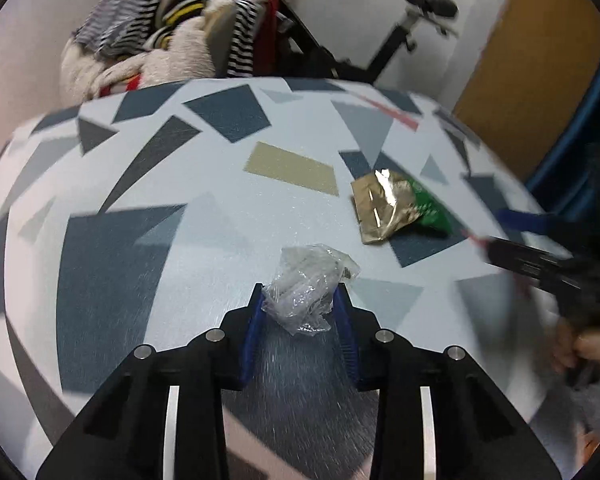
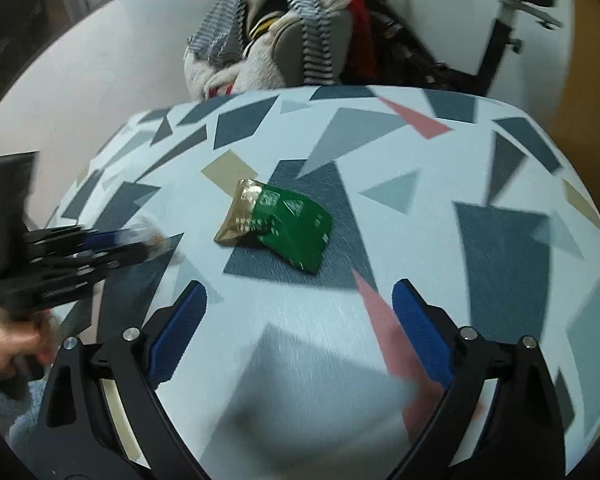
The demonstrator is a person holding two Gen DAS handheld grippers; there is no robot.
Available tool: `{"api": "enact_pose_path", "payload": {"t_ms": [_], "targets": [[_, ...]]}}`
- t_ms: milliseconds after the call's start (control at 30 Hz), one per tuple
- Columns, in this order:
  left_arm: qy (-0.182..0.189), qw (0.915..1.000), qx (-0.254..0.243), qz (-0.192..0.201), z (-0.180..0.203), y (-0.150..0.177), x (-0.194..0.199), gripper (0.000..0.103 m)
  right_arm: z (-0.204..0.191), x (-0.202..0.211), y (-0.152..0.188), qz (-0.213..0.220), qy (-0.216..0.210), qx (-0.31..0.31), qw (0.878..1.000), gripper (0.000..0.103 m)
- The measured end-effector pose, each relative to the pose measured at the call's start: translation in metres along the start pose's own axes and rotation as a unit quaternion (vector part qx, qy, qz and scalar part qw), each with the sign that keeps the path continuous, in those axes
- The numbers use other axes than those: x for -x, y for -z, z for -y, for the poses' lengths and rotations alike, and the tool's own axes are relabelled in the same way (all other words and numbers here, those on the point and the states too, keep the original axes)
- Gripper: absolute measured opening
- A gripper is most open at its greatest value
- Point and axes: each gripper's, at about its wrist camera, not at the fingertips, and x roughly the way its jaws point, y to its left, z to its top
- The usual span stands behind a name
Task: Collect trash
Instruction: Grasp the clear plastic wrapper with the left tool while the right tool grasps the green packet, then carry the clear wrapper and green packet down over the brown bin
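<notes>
A crumpled clear plastic wrapper (image 1: 306, 284) lies on the patterned table, and my left gripper (image 1: 300, 294) is shut on it, blue pads pressing both its sides. A gold-and-green snack packet (image 1: 398, 210) lies flat further off to the right. In the right wrist view the same packet (image 2: 278, 226) sits ahead of my right gripper (image 2: 300, 294), which stands open with bare table between its fingers. The left gripper (image 2: 100, 246) shows blurred at that view's left edge, and the right gripper (image 1: 500, 240) shows blurred at the right of the left wrist view.
The table (image 1: 220, 200) carries a white cloth with grey, blue, tan and pink shapes. Beyond its far edge stands a chair heaped with striped and fleecy clothes (image 1: 172, 32). An exercise bike (image 2: 512, 8) stands by the back wall. A hand (image 2: 8, 340) grips the left tool.
</notes>
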Motion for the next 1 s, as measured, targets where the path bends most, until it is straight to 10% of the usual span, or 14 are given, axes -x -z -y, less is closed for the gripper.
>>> {"api": "enact_pose_path", "payload": {"t_ms": [367, 433, 600, 1000], "targets": [[-0.001, 0.9974, 0.053, 0.049, -0.026, 0.04, 0.084, 0.034, -0.023, -0.066, -0.049, -0.039, 0.009, -0.001, 0.999, 0.092], [-0.009, 0.9971, 0.053, 0.055, -0.03, 0.047, 0.097, 0.034, -0.03, -0.071, -0.049, -0.066, 0.002, 0.026, 0.998, 0.073], [-0.015, 0.9964, 0.04, 0.073, -0.023, 0.061, 0.123, 0.033, -0.042, -0.038, -0.037, -0.042, -0.016, 0.079, 0.996, 0.047], [0.017, 0.9956, -0.023, 0.089, 0.037, 0.102, 0.155, 0.034, -0.056, 0.057, 0.037, 0.021, -0.073, 0.047, 0.996, 0.046]]}}
